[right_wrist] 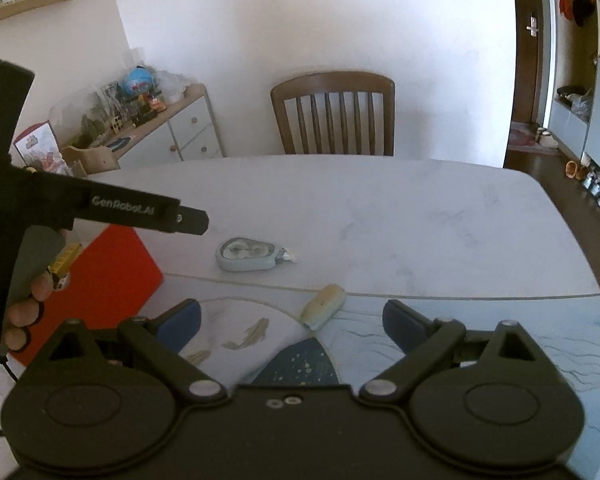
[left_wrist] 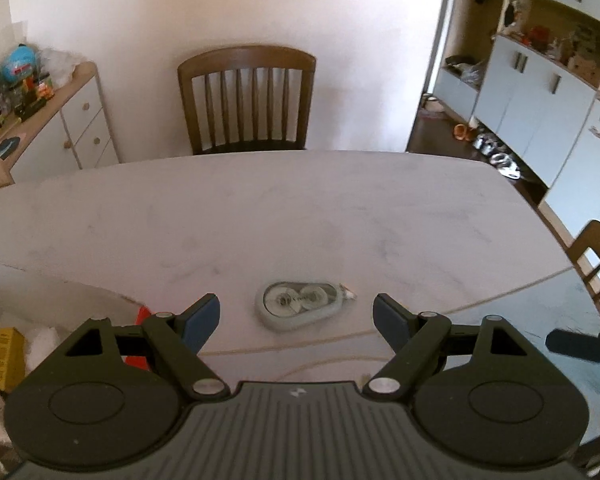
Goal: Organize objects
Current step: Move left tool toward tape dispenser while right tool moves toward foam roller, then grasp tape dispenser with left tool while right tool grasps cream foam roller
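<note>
A pale blue-grey correction tape dispenser (left_wrist: pixel 298 305) lies flat on the white table (left_wrist: pixel 260 208), tip to the right. My left gripper (left_wrist: pixel 296 318) is open and empty, hovering just short of it, with its blue pads either side. In the right wrist view the dispenser (right_wrist: pixel 249 254) lies further off, and the left gripper's black body (right_wrist: pixel 100 208) is held by a hand at the left. My right gripper (right_wrist: pixel 292 318) is open and empty above a patterned blue mat (right_wrist: pixel 480 340). A small cream eraser-like object (right_wrist: pixel 324 305) lies at the mat's far edge.
A red folder (right_wrist: pixel 108 268) lies at the table's left with a small yellow toy bus (right_wrist: pixel 63 261) beside it. A wooden chair (left_wrist: pixel 247 98) stands behind the table, another chair (left_wrist: pixel 598 268) at the right. A cluttered sideboard (left_wrist: pixel 56 120) stands at the left.
</note>
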A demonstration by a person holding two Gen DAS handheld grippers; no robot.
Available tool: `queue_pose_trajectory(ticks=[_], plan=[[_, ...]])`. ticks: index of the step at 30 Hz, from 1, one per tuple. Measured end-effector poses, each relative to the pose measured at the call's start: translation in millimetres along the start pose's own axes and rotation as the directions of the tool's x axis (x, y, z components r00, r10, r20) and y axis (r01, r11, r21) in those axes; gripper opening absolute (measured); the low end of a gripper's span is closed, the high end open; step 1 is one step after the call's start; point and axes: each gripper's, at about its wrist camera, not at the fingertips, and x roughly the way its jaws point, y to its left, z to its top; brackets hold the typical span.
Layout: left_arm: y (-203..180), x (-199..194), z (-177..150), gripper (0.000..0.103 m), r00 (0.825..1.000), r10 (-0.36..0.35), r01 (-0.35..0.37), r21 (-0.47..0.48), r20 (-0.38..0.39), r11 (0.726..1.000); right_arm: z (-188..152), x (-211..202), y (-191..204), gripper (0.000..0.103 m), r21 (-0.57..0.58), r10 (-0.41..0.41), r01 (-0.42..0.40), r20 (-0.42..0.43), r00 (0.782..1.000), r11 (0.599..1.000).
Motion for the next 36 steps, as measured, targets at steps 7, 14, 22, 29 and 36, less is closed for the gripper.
queue_pose_trajectory(ticks=[7,14,22,29,36], plan=[[-4.7,49.0,4.4,0.095,0.998,0.032,-0.032,0.001,-0.061,0.999,-1.2,41.6,-4.8,0.094,-0.006,-0.006,0.005,-0.036,0.999,1.0],[-12.6,87.7,-3.4,0.095,0.992,0.046,-0.04,0.053,-0.114,0.998,-6.0,74.9,-15.6,0.091,0.024,-0.007,0.009,-0.078,0.997,1.0],[-17.3,116.8,-10.1,0.095,0.981,0.068,-0.051,0.098,-0.181,0.994,-13.8,97.1,-16.9,0.089,-0.006,-0.009,0.008,-0.113,0.994,1.0],[-18.8,126.5,-8.6,0.096,0.985,0.034,-0.025,0.057,-0.171,0.998,-20.2,108.8,-13.9,0.084,-0.026,-0.031,0.028,-0.105,0.994,0.999],[-14.4,126.5,-16.9,0.096,0.991,0.047,-0.043,0.036,-0.122,0.998,-22.3,109.2,-7.3,0.07,-0.055,-0.058,0.054,-0.077,0.995,0.997]])
